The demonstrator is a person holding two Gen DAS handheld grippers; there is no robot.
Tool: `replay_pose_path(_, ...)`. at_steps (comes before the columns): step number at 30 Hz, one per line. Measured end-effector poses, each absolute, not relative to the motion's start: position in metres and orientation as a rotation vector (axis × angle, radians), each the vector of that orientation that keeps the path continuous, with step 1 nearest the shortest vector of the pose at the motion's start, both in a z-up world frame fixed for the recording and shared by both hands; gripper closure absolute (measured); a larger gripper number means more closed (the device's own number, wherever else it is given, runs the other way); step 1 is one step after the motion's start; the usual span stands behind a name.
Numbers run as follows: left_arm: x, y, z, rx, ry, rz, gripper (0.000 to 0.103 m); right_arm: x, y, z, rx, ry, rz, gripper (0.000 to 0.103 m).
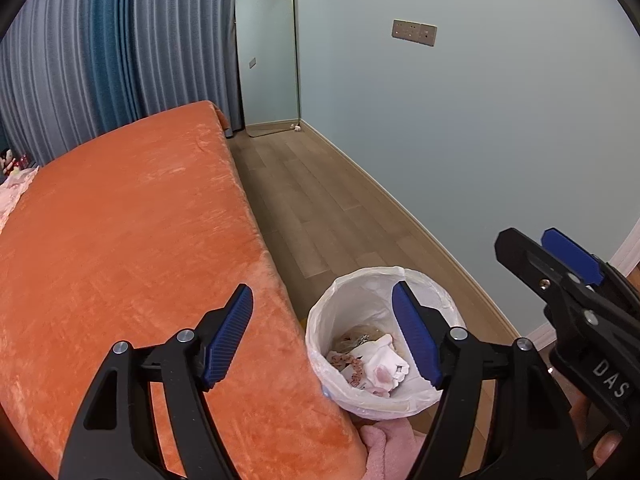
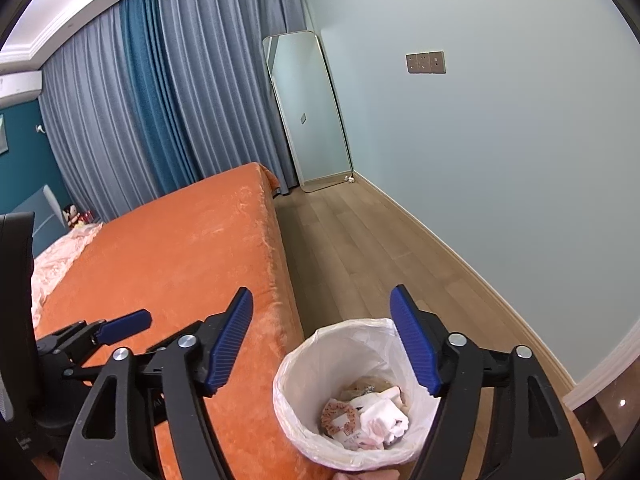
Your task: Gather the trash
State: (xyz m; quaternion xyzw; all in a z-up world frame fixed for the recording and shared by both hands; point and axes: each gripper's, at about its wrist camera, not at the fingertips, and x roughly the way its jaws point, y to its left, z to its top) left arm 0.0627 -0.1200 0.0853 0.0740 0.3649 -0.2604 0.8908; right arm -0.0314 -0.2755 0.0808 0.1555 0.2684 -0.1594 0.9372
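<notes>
Trash [image 1: 370, 364] is lying in the lined bin [image 1: 416, 280] at the lower centre of both frames, beside the bed [image 1: 120, 220]. Left claw [image 1: 322, 336] is gaping wide and empty above the bin; right claw [image 2: 322, 338] is doing likewise (its blue pads [image 2: 412, 340] spread far apart), gripping nothing.

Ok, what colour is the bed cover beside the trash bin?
Orange, a plush velvety bed cover; the right wrist view shows it best.

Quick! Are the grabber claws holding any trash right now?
Left gripper: jaws open, holding nothing.
Right gripper: jaws open, holding nothing.
</notes>
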Motion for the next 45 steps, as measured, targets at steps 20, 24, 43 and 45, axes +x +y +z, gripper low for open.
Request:
replay_pose_path(20,0.040,-0.051,0.065,0.179,0.760,-0.400,0.013,-0.044,-0.230,0.060,0.228,0.633,-0.310,0.007)
replay_pose_path(24,0.036,-0.043,0.056,0.197,0.762,-0.373,0.012,-0.048,-0.222,0.050,0.224,0.662,-0.310,0.007)
replay_pose_path(43,0.019,-0.032,0.042,0.184,0.768,-0.325,0.008,-0.076,-0.217,0.031,0.212,0.691,-0.369,0.007)
replay_pose_path(45,0.016,-0.033,0.041,0.190,0.766,-0.324,0.008,-0.078,-0.215,0.030,0.191,0.694,-0.375,0.007)
